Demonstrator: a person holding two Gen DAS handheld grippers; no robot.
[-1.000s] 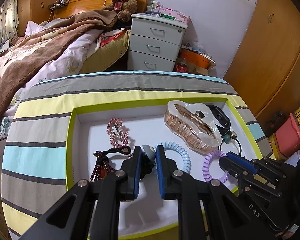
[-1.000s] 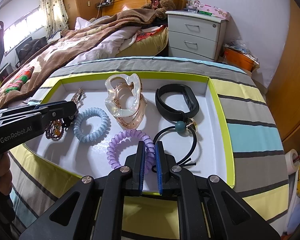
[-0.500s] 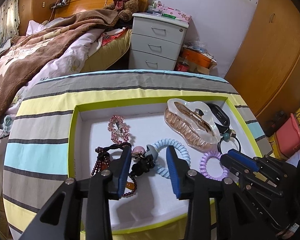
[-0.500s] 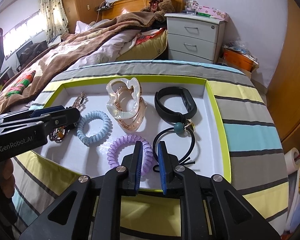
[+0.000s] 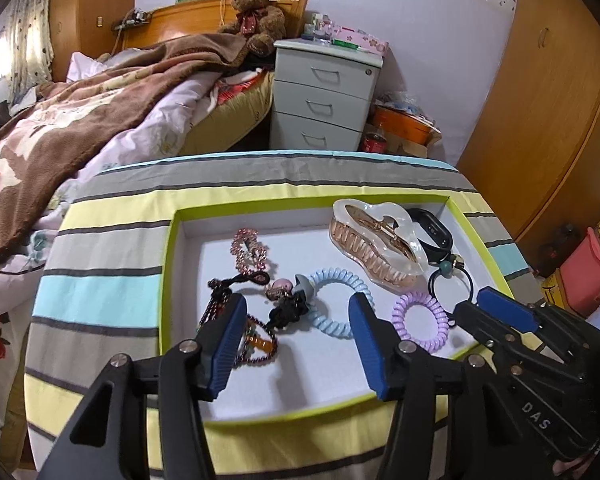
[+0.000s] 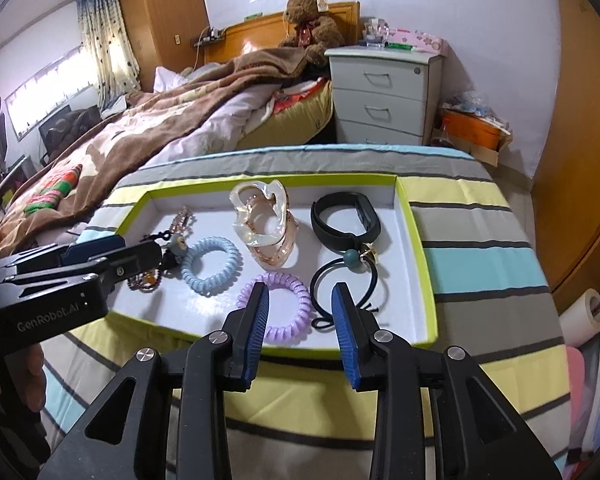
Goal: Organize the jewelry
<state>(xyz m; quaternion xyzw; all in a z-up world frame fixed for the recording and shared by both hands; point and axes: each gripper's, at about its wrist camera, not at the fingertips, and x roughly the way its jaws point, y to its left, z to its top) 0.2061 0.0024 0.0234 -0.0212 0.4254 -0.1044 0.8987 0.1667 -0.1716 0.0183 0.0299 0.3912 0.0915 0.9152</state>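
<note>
On a striped cloth of yellow, grey and blue, a shallow white tray with a lime-green rim holds hair accessories and jewelry. Both grippers hang above the tray's near edge, pointing down at it.

The left gripper has its 2 blue-padded jaws spread wide; they have just been opening, and nothing is pinched between them. Below the gap lie a dark beaded bracelet and a small black charm with a pink and grey bead, both resting on the tray floor. A pale blue spiral hair tie lies just beside the charm, touching it. Farther back is a pink sparkly hair clip.

The right gripper also has its jaws apart, having just been opening, and grips nothing. A purple spiral hair tie lies on the tray below and between the pads. Just to its right is a thin black elastic with a teal bead. Behind that sits a black wristband, and beside it a large translucent claw clip.

Beyond the table are an unmade bed with a brown blanket, a teddy bear and a white 3-drawer nightstand.
</note>
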